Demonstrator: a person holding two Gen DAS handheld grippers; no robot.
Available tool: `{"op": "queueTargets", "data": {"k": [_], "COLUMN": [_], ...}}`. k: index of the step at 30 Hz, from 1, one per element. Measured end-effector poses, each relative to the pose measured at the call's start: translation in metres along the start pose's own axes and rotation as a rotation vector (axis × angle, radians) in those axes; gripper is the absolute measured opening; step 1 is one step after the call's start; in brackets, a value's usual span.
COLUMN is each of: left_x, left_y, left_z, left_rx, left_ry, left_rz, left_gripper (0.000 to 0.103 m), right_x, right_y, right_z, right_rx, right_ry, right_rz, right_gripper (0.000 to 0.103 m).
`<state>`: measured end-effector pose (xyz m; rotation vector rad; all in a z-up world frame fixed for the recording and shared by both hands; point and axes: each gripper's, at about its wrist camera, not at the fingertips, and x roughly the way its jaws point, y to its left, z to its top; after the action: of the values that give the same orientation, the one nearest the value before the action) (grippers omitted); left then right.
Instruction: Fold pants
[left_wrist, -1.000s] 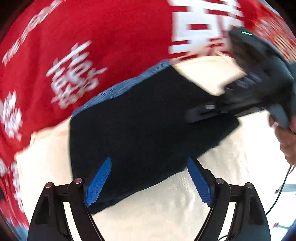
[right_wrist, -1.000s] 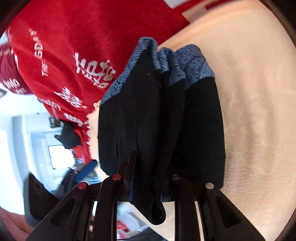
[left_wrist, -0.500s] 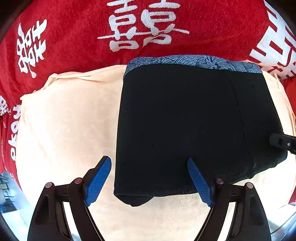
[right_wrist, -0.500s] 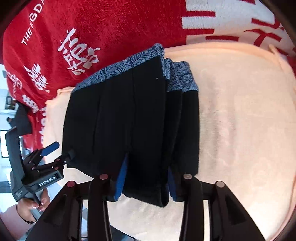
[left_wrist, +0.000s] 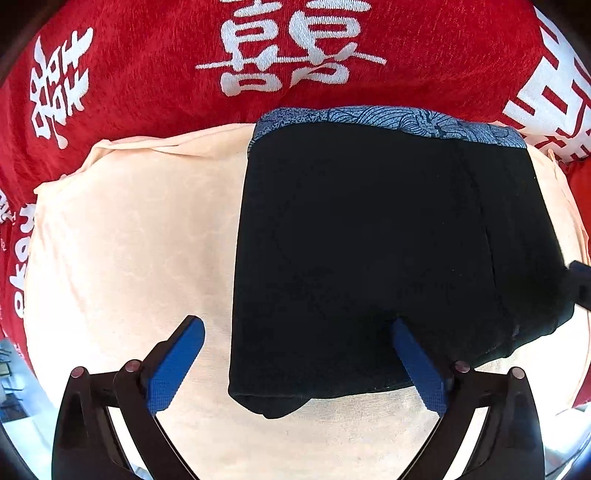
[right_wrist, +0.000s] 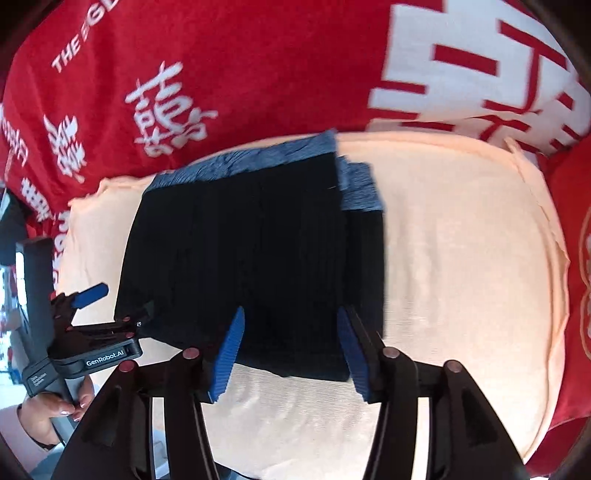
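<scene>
The black pants (left_wrist: 369, 251) with a blue patterned waistband (left_wrist: 388, 120) lie folded in a thick rectangle on a peach towel (left_wrist: 129, 240). My left gripper (left_wrist: 295, 343) is open and empty, its fingers spread over the near left corner of the stack. In the right wrist view the pants (right_wrist: 251, 258) lie flat with stacked waistband layers (right_wrist: 358, 188) at the far right. My right gripper (right_wrist: 291, 332) is open over the stack's near edge, holding nothing. The left gripper (right_wrist: 92, 306) shows there at the stack's left side.
A red cloth with white characters (left_wrist: 288, 48) covers the surface behind and around the towel (right_wrist: 461, 258). The towel's near edge drops off toward a bright room at the lower left (right_wrist: 14, 295). A person's hand (right_wrist: 48, 413) holds the left gripper's handle.
My right gripper has let go of the pants and opened; the stack, hanging from it a second ago, now lies flat on the towel. The left gripper has shifted slightly left, still open.
</scene>
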<state>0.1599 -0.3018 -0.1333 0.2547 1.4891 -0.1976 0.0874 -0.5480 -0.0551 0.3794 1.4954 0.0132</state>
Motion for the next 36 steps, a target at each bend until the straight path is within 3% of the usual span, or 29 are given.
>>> {"op": "queueTargets", "data": {"k": [5, 11, 17, 26, 36], "left_x": [0.003, 0.009, 0.010, 0.019, 0.021], "left_y": [0.000, 0.005, 0.004, 0.007, 0.014], "left_z": [0.003, 0.006, 0.004, 0.007, 0.010], "left_rx": [0.013, 0.007, 0.025, 0.046, 0.030], "left_ry": [0.005, 0.011, 0.004, 0.006, 0.023], "left_rz": [-0.007, -0.026, -0.029, -0.126, -0.143], "left_gripper": [0.101, 0.101, 0.101, 0.101, 0.101], "right_x": [0.028, 0.031, 0.034, 0.034, 0.032], "right_y": [0.005, 0.013, 0.016, 0.015, 0.014], "right_z": [0.000, -0.004, -0.005, -0.007, -0.009], "right_rx": [-0.017, -0.088, -0.094, -0.100, -0.102], "right_ry": [0.047, 0.050, 0.048, 0.040, 0.028], "right_rz": [-0.049, -0.082, -0.081, -0.065, -0.040], "right_gripper": [0.061, 0.065, 0.070, 0.071, 0.075]}}
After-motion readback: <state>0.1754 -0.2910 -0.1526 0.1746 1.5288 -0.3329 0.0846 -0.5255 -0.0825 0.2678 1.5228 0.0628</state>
